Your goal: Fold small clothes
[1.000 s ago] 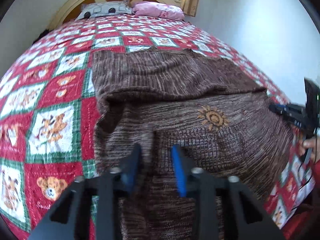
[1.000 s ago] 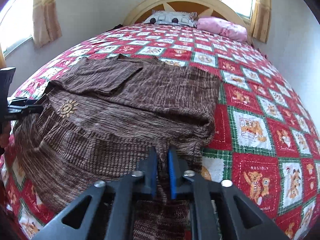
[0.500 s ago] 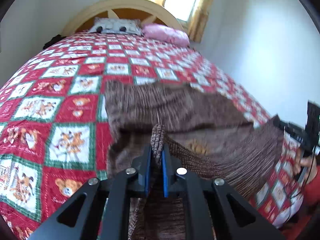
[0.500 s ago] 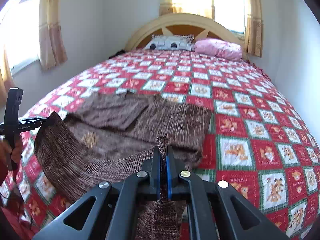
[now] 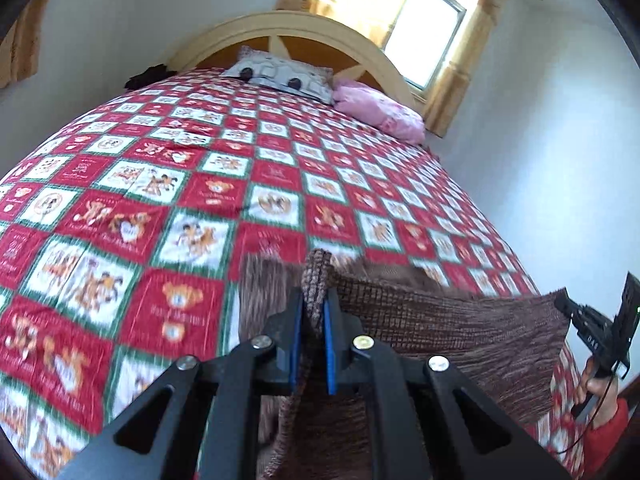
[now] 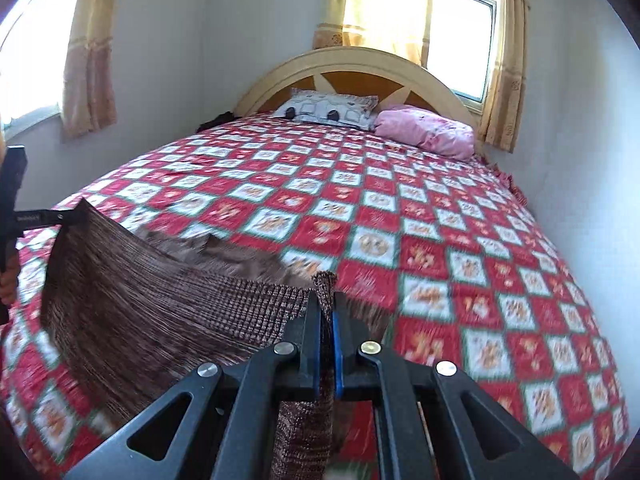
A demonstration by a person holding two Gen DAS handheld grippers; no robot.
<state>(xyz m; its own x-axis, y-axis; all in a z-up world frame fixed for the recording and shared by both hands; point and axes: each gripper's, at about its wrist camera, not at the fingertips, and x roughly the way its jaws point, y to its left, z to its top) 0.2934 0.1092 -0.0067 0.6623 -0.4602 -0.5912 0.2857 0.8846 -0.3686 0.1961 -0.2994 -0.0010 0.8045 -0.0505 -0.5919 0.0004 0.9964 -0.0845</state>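
Note:
A brown knit sweater (image 5: 460, 332) lies on a bed with a red, green and white patchwork quilt (image 5: 200, 184). My left gripper (image 5: 312, 300) is shut on one corner of its hem. My right gripper (image 6: 327, 304) is shut on the other hem corner. The hem stretches between them, lifted off the quilt (image 6: 440, 240), and the sweater (image 6: 140, 304) hangs down from it. The right gripper also shows at the right edge of the left wrist view (image 5: 592, 336). The left gripper shows at the left edge of the right wrist view (image 6: 44, 218). The rest of the sweater lies blurred behind the raised hem.
A grey pillow (image 6: 328, 110) and a pink pillow (image 6: 424, 130) lie at the arched wooden headboard (image 6: 352, 68). Curtained windows (image 6: 460, 40) are behind the bed. White walls stand close on the far side (image 6: 592, 160).
Both grippers closed on the hem and lifted it up and towards the headboard. The sweater rose off the quilt and its front with the sun patch is now hidden.

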